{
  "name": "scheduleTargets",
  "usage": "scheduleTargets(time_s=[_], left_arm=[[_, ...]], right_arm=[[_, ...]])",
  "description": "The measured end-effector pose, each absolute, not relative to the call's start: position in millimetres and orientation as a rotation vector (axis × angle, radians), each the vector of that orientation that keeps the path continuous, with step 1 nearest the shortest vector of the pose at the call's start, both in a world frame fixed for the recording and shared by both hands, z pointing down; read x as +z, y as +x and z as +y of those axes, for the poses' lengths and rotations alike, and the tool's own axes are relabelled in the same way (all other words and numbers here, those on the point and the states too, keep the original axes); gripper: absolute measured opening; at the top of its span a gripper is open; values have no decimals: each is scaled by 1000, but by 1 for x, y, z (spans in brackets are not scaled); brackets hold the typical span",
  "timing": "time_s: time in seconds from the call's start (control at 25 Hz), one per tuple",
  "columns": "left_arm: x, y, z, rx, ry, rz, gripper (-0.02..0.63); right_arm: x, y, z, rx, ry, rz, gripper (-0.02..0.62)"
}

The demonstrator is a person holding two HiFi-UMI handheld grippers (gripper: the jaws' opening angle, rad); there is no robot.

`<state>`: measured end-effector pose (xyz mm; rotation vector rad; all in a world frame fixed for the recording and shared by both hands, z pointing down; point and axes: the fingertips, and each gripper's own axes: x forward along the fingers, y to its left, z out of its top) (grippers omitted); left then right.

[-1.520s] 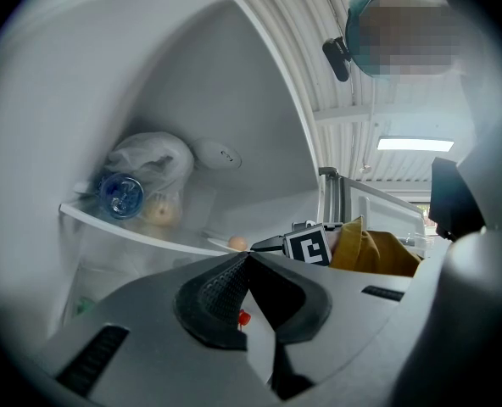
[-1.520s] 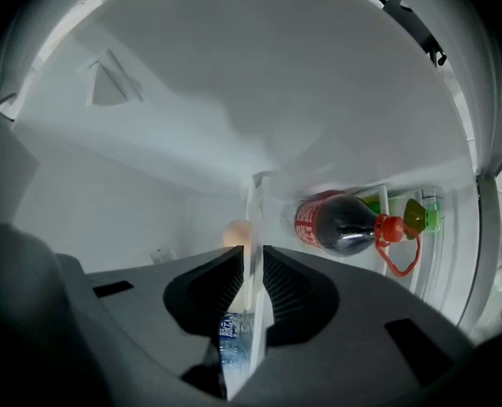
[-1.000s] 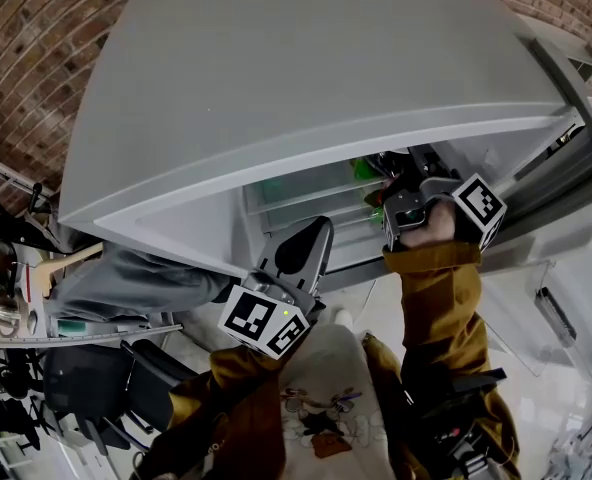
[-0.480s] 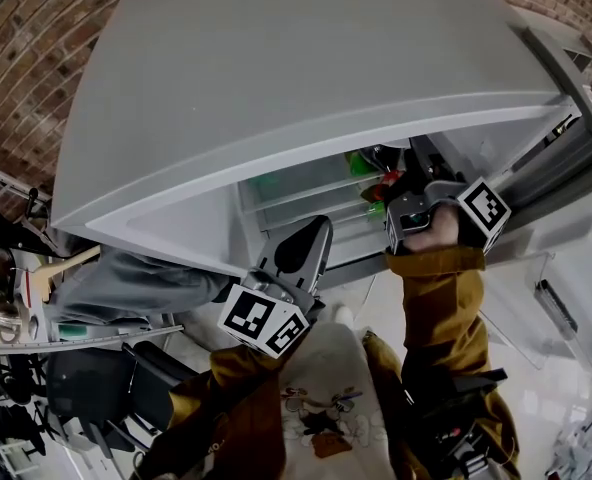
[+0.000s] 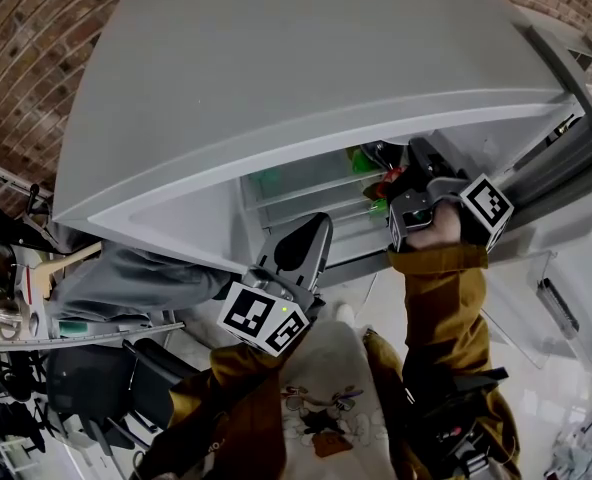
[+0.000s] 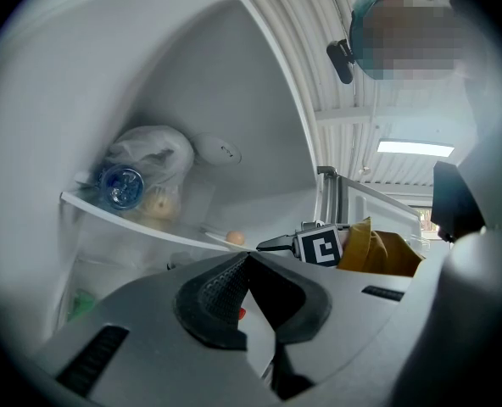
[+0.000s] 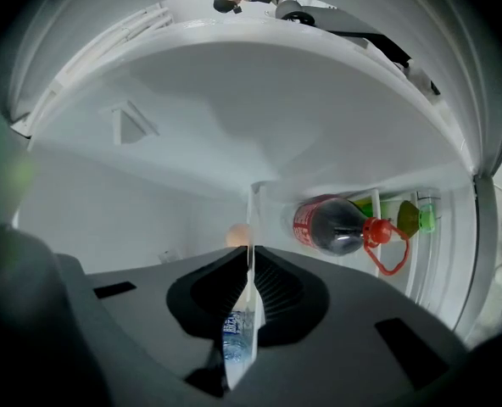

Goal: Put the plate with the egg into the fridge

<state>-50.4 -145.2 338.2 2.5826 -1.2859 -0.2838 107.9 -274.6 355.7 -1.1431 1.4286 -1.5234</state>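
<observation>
A pale egg lies on a thin white plate, which I see edge-on inside the open fridge. My right gripper is turned on its side. Its jaws have just been closing, and they are now shut on the plate's rim. In the left gripper view the egg rests at the shelf's right end, with the right gripper at the plate. In the head view the right gripper reaches into the fridge. My left gripper hangs in front of the fridge, shut on nothing.
A dark cola bottle with a red cap lies beside the plate, and green bottles stand beyond it. On the shelf are a water bottle and a plastic bag. The fridge's grey top overhangs the opening. Clutter stands at the left.
The right hand sits a touch further right at the fridge opening. The left gripper has not moved.
</observation>
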Motion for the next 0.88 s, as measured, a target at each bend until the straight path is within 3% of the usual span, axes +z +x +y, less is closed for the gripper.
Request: scheduleTargets(time_s=[0.88], left_arm=[[336,-59,-147,-298,2568,-1307,6]], right_arm=[[345,102,-280,-1502,-1068,1419,17]])
